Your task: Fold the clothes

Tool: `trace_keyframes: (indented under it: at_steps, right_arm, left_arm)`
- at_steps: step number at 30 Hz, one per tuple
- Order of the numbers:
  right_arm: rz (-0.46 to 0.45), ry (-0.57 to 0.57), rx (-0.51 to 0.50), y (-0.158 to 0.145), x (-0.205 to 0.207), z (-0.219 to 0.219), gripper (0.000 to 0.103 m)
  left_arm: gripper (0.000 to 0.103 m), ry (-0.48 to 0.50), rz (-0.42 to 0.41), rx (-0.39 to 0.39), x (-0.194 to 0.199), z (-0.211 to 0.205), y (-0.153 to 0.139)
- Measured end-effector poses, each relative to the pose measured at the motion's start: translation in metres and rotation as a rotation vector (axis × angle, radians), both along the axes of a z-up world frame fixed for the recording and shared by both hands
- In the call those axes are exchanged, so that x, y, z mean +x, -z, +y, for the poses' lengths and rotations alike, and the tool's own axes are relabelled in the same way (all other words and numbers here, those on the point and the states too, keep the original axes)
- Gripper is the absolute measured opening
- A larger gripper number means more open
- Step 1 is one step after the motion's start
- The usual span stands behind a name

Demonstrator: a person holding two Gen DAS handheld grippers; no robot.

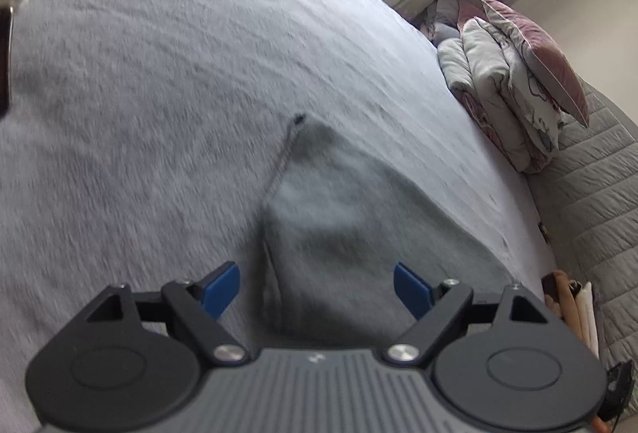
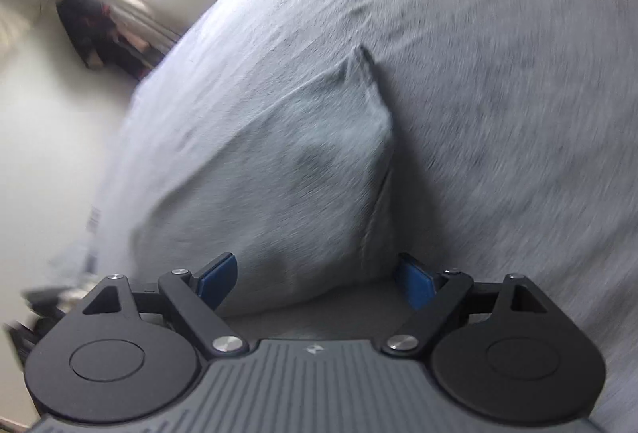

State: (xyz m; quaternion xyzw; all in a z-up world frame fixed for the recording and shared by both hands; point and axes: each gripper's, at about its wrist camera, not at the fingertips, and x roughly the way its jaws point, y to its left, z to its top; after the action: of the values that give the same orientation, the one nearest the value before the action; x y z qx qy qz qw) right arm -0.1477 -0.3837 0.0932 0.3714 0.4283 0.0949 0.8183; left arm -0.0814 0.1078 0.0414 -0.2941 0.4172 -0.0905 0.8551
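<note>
Lying: grey garment (image 1: 359, 217) on bed (image 1: 159, 74), long axis running away from tongs.
Left tongs (image 1: 317, 287): wide open, empty.
Right tongs (image 2: 315, 279): wide open, empty.
Hidden: garment's near end, behind tongs; all blurred.

— Grey garment (image 1: 359, 217), soft knit, folded over itself. Lies flat on a lighter grey bed sheet (image 1: 159, 74).

— Shape?

— Tapers to a point at the far end, with a stitched edge running down one side. Blurred in both views, so fabric detail hard to read.

— From the right wrist view?

— Same grey garment (image 2: 287, 170), slightly puffed, with creases near the pointed corner and a seam along its right edge. Near the bed's edge.
</note>
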Motion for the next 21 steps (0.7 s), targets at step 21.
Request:
trace_keyframes:
  at_steps: [21]
  right_arm:
    - [-0.061, 0.105, 0.093, 0.013, -0.007, 0.028, 0.090]
  left_arm:
    - [0.095, -0.042, -0.054, -0.014, -0.009, -0.043, 0.028]
